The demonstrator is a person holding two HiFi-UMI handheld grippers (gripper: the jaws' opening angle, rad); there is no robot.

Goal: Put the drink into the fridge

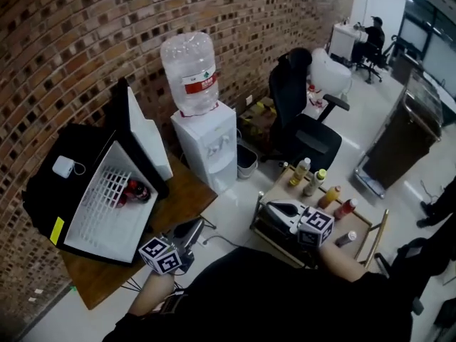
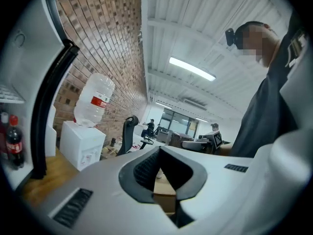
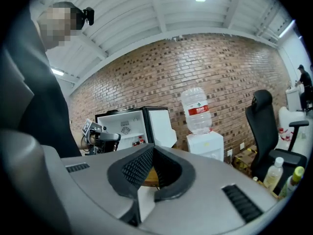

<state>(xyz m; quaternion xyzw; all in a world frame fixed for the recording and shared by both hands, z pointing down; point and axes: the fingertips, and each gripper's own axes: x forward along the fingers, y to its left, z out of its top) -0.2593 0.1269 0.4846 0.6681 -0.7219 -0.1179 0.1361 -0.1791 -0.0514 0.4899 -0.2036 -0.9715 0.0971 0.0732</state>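
The black mini fridge [image 1: 85, 212] stands open on a wooden table [image 1: 185, 198], its door [image 1: 146, 137] swung back. A cola bottle [image 1: 135, 189] stands inside on the white shelf; it also shows in the left gripper view [image 2: 13, 141]. Several drink bottles [image 1: 315, 182] stand on a low wooden cart [image 1: 356, 223] to the right. My left gripper [image 1: 194, 228] hovers off the table's front corner, shut and empty [image 2: 177, 202]. My right gripper [image 1: 276, 207] sits over the cart's near edge, shut with nothing in it [image 3: 138, 207].
A white water dispenser [image 1: 206, 144] with a large jug [image 1: 191, 70] stands beside the table against the brick wall. A black office chair [image 1: 303, 123] and a small bin [image 1: 246, 160] are behind the cart. A metal trolley [image 1: 402, 137] stands at the right; a person [image 1: 370, 38] sits far back.
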